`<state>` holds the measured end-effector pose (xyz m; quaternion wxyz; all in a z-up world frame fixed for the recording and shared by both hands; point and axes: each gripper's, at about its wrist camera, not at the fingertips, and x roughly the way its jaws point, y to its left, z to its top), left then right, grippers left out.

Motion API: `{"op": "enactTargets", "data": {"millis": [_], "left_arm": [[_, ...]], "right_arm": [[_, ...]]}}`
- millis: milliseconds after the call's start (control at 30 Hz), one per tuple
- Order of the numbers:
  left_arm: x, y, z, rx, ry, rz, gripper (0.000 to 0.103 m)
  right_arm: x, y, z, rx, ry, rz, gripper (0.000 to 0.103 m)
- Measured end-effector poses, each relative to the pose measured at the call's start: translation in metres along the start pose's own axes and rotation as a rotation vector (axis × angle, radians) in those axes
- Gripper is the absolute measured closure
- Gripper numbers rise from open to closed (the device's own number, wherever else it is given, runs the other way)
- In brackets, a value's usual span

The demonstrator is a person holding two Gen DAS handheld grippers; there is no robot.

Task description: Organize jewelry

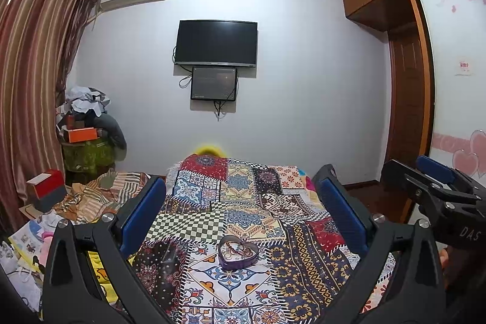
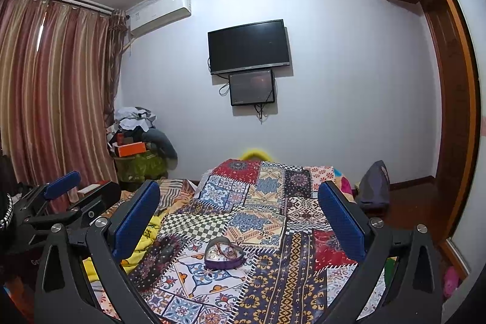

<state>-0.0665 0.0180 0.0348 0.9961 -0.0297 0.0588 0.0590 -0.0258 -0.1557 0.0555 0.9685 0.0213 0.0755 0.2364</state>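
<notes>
A purple heart-shaped box [image 1: 237, 255] sits open on the patchwork bedspread [image 1: 243, 202], with rings and small jewelry pieces inside. It also shows in the right wrist view [image 2: 224, 254]. My left gripper [image 1: 241, 196] is open and empty, held above and behind the box. My right gripper [image 2: 240, 202] is open and empty, likewise above the box. The right gripper also shows at the right edge of the left wrist view [image 1: 437, 187], and the left gripper shows at the left of the right wrist view [image 2: 63, 196].
The bedspread [image 2: 273, 202] covers the bed. A striped blanket [image 1: 100, 196], a red box [image 1: 45, 187] and papers [image 1: 27, 245] lie at the left. A cluttered stand [image 1: 88, 141] is in the corner. A bag [image 2: 375, 187] stands right of the bed.
</notes>
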Motion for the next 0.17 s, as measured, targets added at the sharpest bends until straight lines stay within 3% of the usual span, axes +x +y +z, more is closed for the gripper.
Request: {"op": "enactTargets", "data": {"millis": [167], "left_arm": [[0.0007, -0.0014, -0.0012, 0.000, 0.000, -0.001, 0.000]], "right_arm": [[0.0009, -0.0001, -0.0013, 0.000, 0.005, -0.003, 0.000]]}}
